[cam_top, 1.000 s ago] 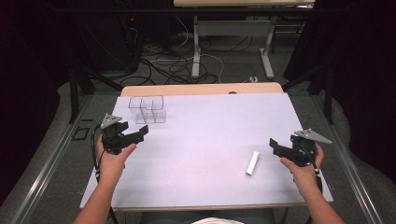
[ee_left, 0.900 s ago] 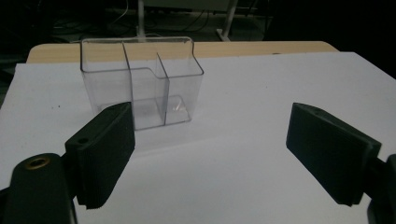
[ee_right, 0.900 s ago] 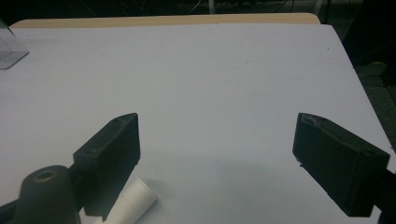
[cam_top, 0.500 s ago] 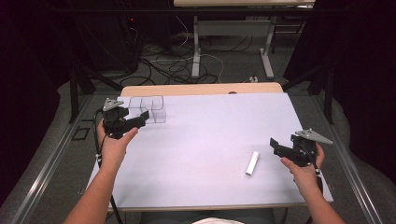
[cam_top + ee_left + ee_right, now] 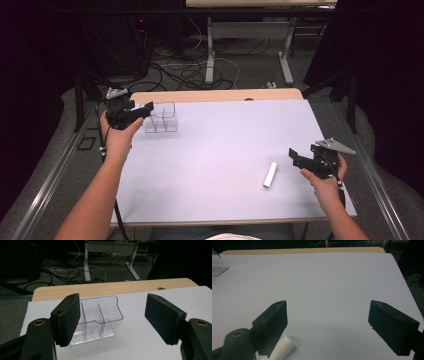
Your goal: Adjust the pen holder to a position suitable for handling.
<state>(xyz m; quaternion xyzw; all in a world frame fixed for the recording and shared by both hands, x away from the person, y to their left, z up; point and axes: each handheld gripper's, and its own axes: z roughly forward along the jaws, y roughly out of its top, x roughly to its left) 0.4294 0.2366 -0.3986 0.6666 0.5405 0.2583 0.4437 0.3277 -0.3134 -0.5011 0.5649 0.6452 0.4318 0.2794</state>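
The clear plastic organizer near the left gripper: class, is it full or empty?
Empty. In the left gripper view, the clear organizer stands upright on the white table, and its divided compartments show nothing but see-through walls.

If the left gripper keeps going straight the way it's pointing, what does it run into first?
Most likely the clear divided container. In the left gripper view it sits just ahead of the open left gripper, off-centre toward one jaw, so that jaw would probably touch its wall first. Depth is hard to judge.
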